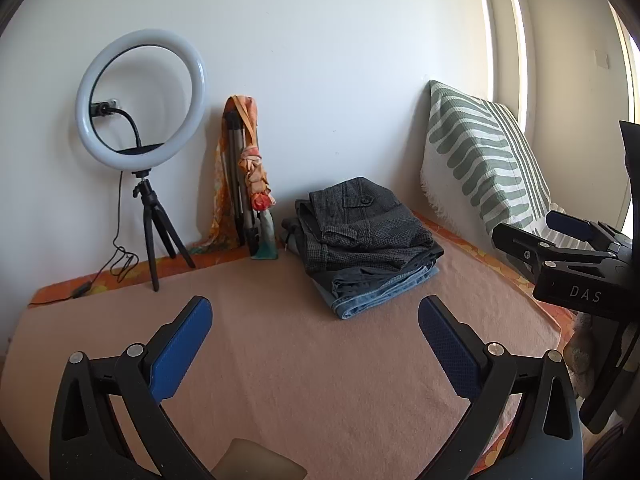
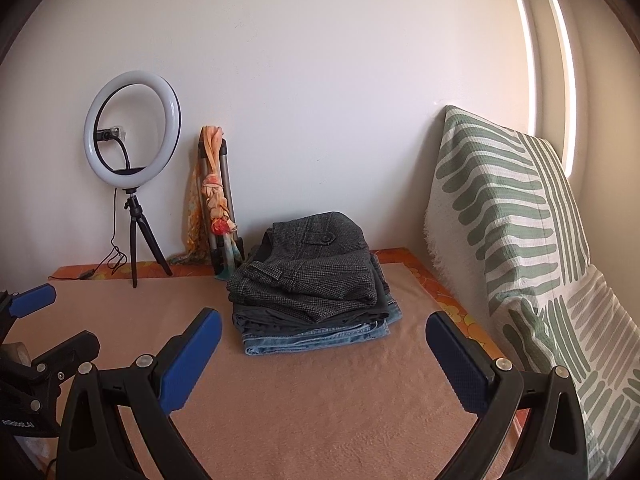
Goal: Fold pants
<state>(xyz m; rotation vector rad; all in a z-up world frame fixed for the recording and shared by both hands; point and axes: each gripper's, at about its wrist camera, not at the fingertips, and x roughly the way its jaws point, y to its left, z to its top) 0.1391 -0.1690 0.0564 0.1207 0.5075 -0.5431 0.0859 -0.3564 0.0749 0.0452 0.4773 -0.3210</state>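
Note:
A stack of folded pants (image 1: 366, 240) lies at the back of a peach blanket (image 1: 280, 360), grey checked pants on top and blue jeans at the bottom. It also shows in the right wrist view (image 2: 312, 288). My left gripper (image 1: 316, 320) is open and empty, well in front of the stack. My right gripper (image 2: 324, 334) is open and empty, just short of the stack's front edge. The right gripper's body also shows in the left wrist view (image 1: 568, 256) at the right edge.
A ring light on a small tripod (image 1: 142, 100) stands at the back left with its cable. A folded tripod wrapped in an orange scarf (image 1: 248, 176) leans on the wall. A green-striped cushion (image 2: 516, 240) stands along the right side.

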